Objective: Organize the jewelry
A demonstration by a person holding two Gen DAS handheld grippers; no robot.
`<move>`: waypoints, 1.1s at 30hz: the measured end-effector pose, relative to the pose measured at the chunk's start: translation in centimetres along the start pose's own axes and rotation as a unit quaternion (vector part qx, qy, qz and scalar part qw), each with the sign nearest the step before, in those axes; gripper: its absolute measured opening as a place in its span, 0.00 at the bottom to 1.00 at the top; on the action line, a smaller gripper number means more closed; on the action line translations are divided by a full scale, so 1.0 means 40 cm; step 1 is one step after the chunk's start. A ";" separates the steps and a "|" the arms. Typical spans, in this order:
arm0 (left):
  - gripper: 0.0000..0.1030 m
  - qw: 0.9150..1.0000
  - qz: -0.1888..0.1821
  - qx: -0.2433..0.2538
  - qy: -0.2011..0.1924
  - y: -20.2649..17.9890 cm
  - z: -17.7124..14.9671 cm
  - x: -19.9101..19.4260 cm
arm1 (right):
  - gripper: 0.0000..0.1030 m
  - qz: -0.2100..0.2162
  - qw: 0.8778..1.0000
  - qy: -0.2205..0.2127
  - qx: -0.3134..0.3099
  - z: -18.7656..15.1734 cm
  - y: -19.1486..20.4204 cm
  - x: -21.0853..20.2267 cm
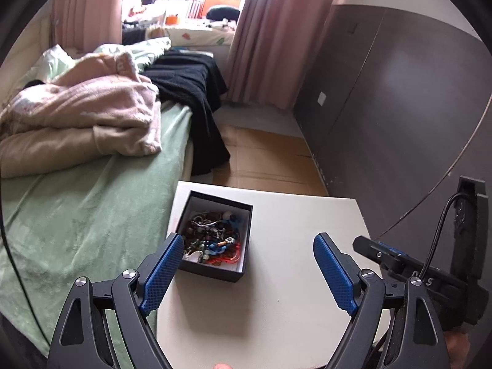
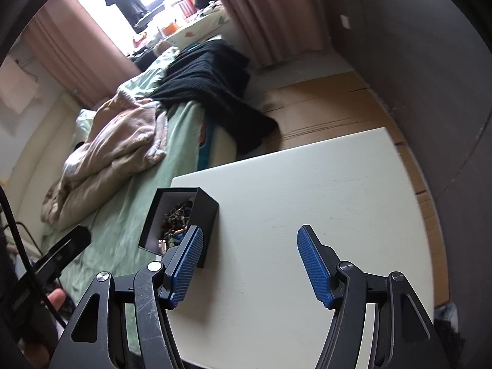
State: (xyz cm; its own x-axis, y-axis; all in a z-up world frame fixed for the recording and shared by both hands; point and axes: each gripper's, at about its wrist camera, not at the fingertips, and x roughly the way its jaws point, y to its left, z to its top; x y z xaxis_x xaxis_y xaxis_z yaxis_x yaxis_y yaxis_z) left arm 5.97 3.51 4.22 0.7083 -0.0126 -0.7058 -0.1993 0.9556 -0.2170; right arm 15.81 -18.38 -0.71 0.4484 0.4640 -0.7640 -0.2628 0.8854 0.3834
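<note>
A black open box (image 1: 236, 272) with a white lining stands on the left part of a white table (image 1: 292, 276). It holds a tangled heap of jewelry (image 1: 212, 238): beads, chains and red cord. My left gripper (image 1: 247, 243) is open and empty, hovering above the table just in front of the box. In the right wrist view the box (image 2: 206, 215) is at the left, with jewelry (image 2: 176, 220) partly visible inside. My right gripper (image 2: 247, 235) is open and empty, over the bare table (image 2: 307, 200) to the right of the box. The right gripper's body (image 1: 430, 276) shows at the left view's right edge.
A bed with a green sheet (image 1: 77, 209) touches the table's left side, with a pink blanket (image 1: 80, 113) and a black garment (image 1: 190, 86) on it. A dark wardrobe (image 1: 399, 107) stands at the right. Brown floor (image 1: 267, 160) lies beyond the table.
</note>
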 end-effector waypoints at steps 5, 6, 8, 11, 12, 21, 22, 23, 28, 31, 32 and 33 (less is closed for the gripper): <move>0.93 1.000 -0.009 0.017 -0.020 -0.003 -0.021 -0.045 | 0.80 -0.025 0.999 -0.036 -0.004 -0.020 0.018 -0.073; 0.94 0.999 -0.004 0.026 -0.026 -0.005 -0.025 -0.052 | 0.80 -0.031 0.999 -0.045 -0.005 -0.022 0.021 -0.092; 0.96 0.999 0.003 0.041 -0.035 -0.006 -0.032 -0.063 | 0.86 -0.036 0.998 -0.052 -0.009 -0.027 0.025 -0.115; 0.98 0.997 0.014 0.054 -0.055 -0.005 -0.043 -0.081 | 0.98 -0.063 0.995 -0.067 -0.024 -0.041 0.033 -0.148; 1.00 0.997 0.014 0.053 -0.060 -0.003 -0.045 -0.087 | 0.98 -0.081 0.994 -0.067 -0.028 -0.049 0.034 -0.155; 1.00 0.994 0.023 0.084 -0.066 -0.023 -0.079 -0.072 | 1.00 -0.099 0.993 -0.062 -0.020 -0.117 0.005 -0.148; 1.00 0.994 0.023 0.085 -0.070 -0.027 -0.083 -0.071 | 1.00 -0.102 0.992 -0.065 -0.023 -0.122 0.005 -0.149; 1.00 0.994 0.021 0.084 -0.071 -0.029 -0.087 -0.069 | 1.00 -0.104 0.992 -0.067 -0.026 -0.126 0.007 -0.149; 1.00 0.994 0.016 0.091 -0.059 -0.047 -0.103 -0.042 | 1.00 -0.111 0.990 -0.074 -0.051 -0.149 0.019 -0.153; 1.00 0.993 0.019 0.096 -0.060 -0.056 -0.110 -0.038 | 1.00 -0.109 0.989 -0.085 -0.053 -0.150 0.016 -0.163; 1.00 0.993 0.018 0.096 -0.064 -0.057 -0.111 -0.040 | 1.00 -0.107 0.989 -0.087 -0.051 -0.149 0.012 -0.166; 1.00 0.993 0.017 0.093 -0.068 -0.058 -0.111 -0.044 | 1.00 -0.103 0.990 -0.089 -0.047 -0.148 0.006 -0.168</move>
State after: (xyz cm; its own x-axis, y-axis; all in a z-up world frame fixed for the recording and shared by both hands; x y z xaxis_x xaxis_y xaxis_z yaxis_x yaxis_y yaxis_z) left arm 2.18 0.02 2.96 0.7907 0.0474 -0.6104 -0.1038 0.9929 -0.0574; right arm 7.66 -21.48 1.45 0.6422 0.2782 -0.7142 -0.2239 0.9593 0.1723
